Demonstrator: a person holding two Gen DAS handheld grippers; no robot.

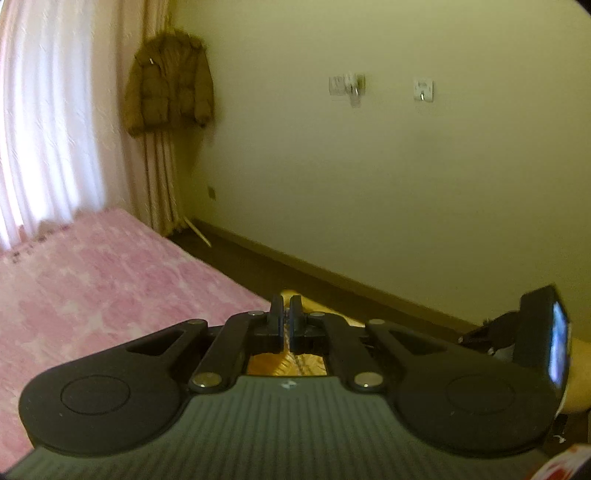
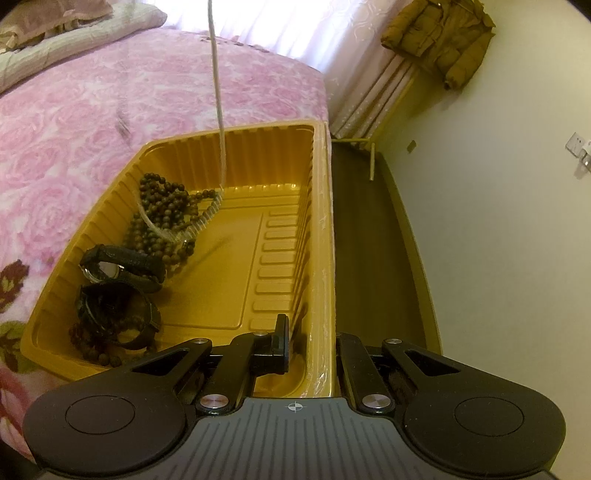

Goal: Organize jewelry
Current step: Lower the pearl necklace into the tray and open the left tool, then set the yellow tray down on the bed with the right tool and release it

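In the right wrist view a yellow ribbed plastic tray lies on a pink flowered bedspread. In it lie brown bead strands, two black watches and a clear bead chain. A pale strand rises from that chain straight up out of the frame. My right gripper straddles the tray's right wall, one finger inside and one outside, shut on the wall. My left gripper is raised high, jaws nearly together on a thin pale strand, with a bit of the yellow tray below.
The pink bed ends beside a dark floor strip along a cream wall. A brown jacket hangs by the curtains. Folded bedding lies at the bed's far end. My right gripper's body with a lit screen shows at right.
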